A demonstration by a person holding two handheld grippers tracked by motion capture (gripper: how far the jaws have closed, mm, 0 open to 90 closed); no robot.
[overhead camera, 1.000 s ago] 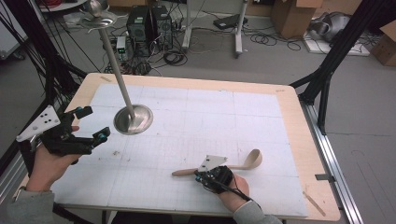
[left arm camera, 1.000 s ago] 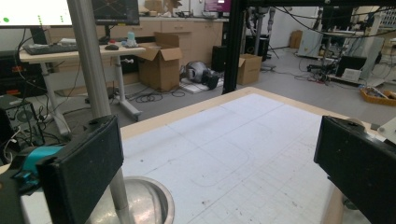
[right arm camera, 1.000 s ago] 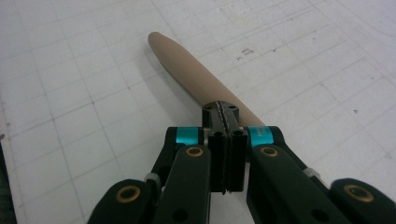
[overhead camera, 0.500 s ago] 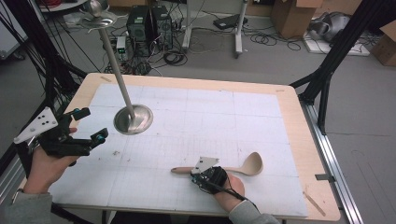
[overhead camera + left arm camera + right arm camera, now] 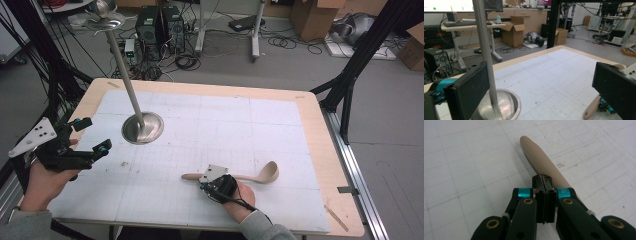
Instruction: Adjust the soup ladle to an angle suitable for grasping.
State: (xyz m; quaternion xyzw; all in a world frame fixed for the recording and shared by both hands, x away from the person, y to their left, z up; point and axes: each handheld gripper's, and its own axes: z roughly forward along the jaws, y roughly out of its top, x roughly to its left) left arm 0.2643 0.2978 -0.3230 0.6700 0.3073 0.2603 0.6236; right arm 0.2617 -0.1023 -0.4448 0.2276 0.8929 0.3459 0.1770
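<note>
High view: a table [image 5: 320,150] topped with a white gridded mat. One wooden ladle [image 5: 250,176] lies near the front edge, bowl to the right. The right gripper [image 5: 206,184] sits over the ladle's handle, its hand behind it. The left gripper [image 5: 95,135] hovers over the table's left edge, jaws spread wide and holding nothing. One metal stand [image 5: 142,127], a round base with a tall pole, is on the left part of the mat.

Left gripper view: two black pads [image 5: 467,91] stand far apart with nothing between them. The stand's pole rises just past the left pad, and the ladle's handle tip lies at lower right.

Right gripper view: the jaws are pressed fully together above the ladle, whose handle [image 5: 541,162] runs out beyond the tips. Nothing is gripped.

To pick up the ladle cleanly, the right jaws would likely need to open, straddle the handle squarely across its width, then close.

Count: one ladle, one stand, two grippers.
</note>
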